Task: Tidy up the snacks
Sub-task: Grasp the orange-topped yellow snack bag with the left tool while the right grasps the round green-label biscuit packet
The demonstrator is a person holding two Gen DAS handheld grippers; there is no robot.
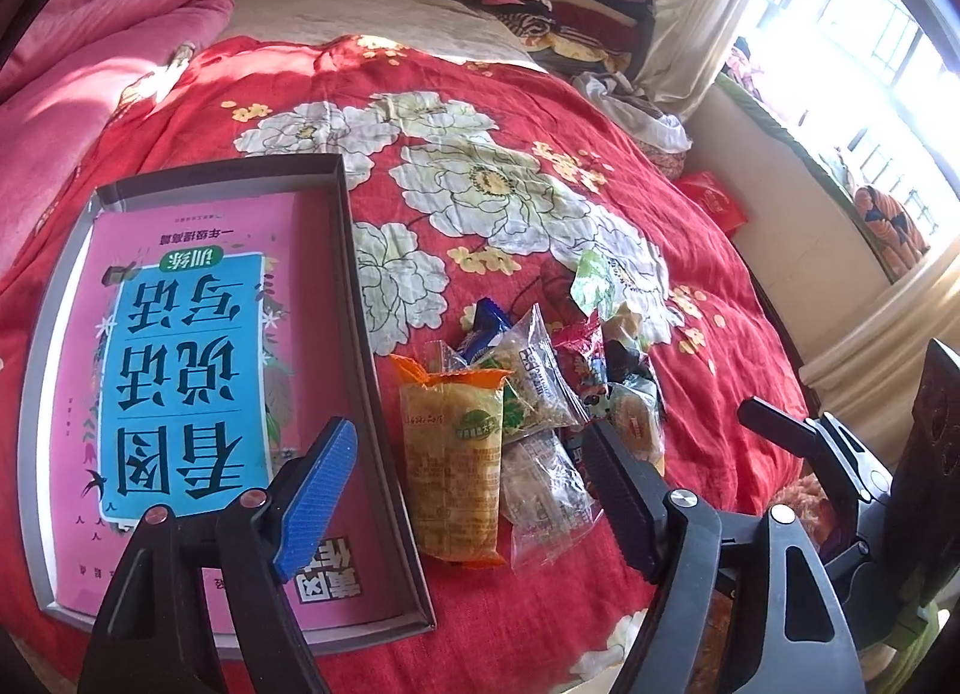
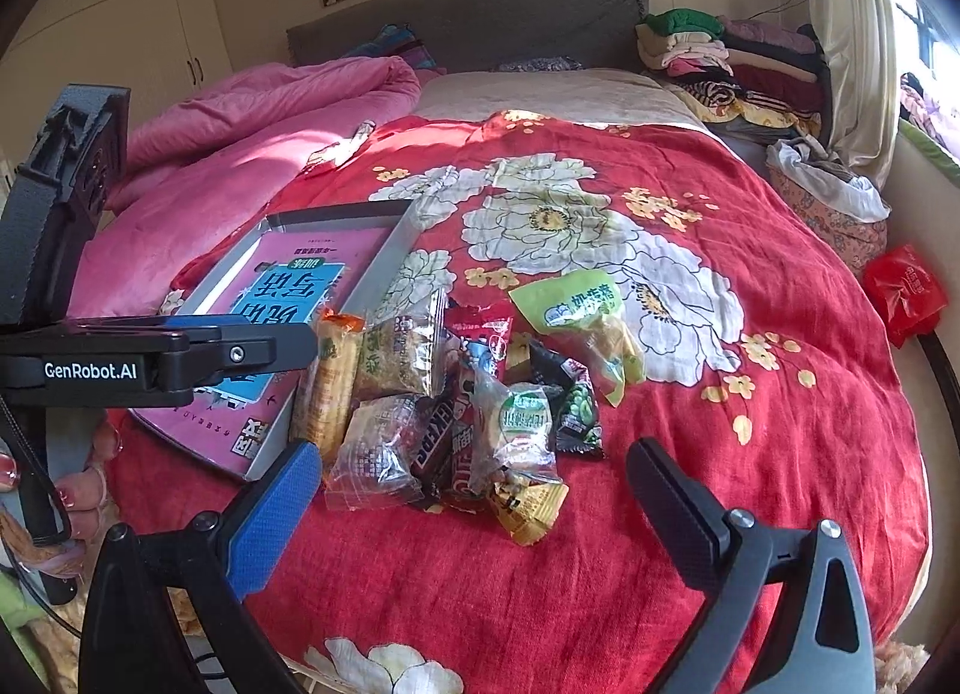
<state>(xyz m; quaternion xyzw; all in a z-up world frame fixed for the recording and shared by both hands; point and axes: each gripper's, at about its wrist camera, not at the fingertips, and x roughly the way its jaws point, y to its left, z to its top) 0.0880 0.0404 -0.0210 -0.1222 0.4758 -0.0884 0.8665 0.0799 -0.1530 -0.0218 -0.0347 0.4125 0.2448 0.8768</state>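
Observation:
A pile of wrapped snacks (image 2: 456,406) lies on the red floral blanket (image 2: 690,394), just right of a shallow grey box (image 1: 354,274) that holds a pink booklet (image 1: 180,346). An orange-yellow pack (image 1: 453,454) sits nearest the box, beside clear packets, a chocolate bar (image 2: 438,442) and a green bag (image 2: 576,304). My left gripper (image 1: 468,490) hovers open over the orange-yellow pack, and its pads do not touch it. My right gripper (image 2: 474,508) stands open above the pile's near edge, with nothing gripped.
A pink quilt (image 2: 252,130) is bunched at the far left of the bed. Folded clothes (image 2: 732,64) are stacked by the headboard. A red bag (image 2: 906,286) lies off the bed's right edge, near the window. A person's hand (image 2: 90,484) holds the left gripper's handle.

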